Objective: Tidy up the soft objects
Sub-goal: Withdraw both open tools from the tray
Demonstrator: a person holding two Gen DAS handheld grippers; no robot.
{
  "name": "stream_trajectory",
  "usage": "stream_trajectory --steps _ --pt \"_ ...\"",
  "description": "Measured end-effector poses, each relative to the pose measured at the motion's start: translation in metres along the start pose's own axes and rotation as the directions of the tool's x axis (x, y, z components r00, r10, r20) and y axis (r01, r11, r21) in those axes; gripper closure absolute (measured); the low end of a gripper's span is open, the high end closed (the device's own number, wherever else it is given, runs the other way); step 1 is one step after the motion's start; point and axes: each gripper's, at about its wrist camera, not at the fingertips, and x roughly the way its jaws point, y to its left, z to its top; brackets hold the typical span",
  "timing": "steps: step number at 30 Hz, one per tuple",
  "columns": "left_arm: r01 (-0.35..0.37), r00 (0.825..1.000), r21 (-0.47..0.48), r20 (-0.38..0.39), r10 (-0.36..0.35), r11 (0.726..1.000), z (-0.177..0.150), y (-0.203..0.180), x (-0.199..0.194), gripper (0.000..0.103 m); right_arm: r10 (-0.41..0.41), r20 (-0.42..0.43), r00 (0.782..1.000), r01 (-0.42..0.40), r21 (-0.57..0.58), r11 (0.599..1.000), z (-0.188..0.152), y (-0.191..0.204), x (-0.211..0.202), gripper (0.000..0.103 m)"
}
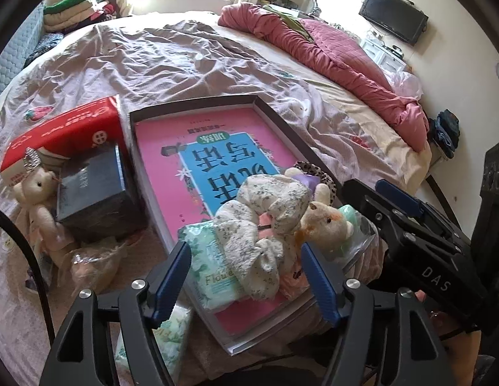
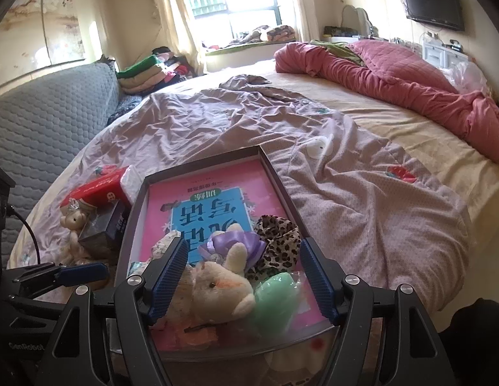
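Your left gripper (image 1: 244, 276) stands open over the near end of the tray (image 1: 198, 106), its pads clear of the floral cloth (image 1: 268, 225) lying between them on a tissue pack (image 1: 210, 270). Your right gripper (image 2: 244, 280) is also open, its jaws either side of the plush rabbit (image 2: 217, 289) without touching it. Beside the rabbit lie a green ball (image 2: 275, 299) and a leopard scrunchie (image 2: 278, 241). A teddy (image 1: 37, 199) rests on the bed (image 1: 185, 58), left of the tray.

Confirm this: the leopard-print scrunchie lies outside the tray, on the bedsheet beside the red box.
Not quite. The right wrist view shows the leopard-print scrunchie inside the tray, against its right wall, behind the plush toy. The red box lies outside the tray's left side.
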Motion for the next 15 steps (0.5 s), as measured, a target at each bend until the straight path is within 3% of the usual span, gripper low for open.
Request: stream_trajectory --steps 15 --pt "-0.065 0.996 -0.026 0.061 0.066 0.998 -0.001 0.017 -0.026 0.032 -0.025 0.024 0.999 0.026 -0.054 0.998 0.003 0.014 -0.011 0.029"
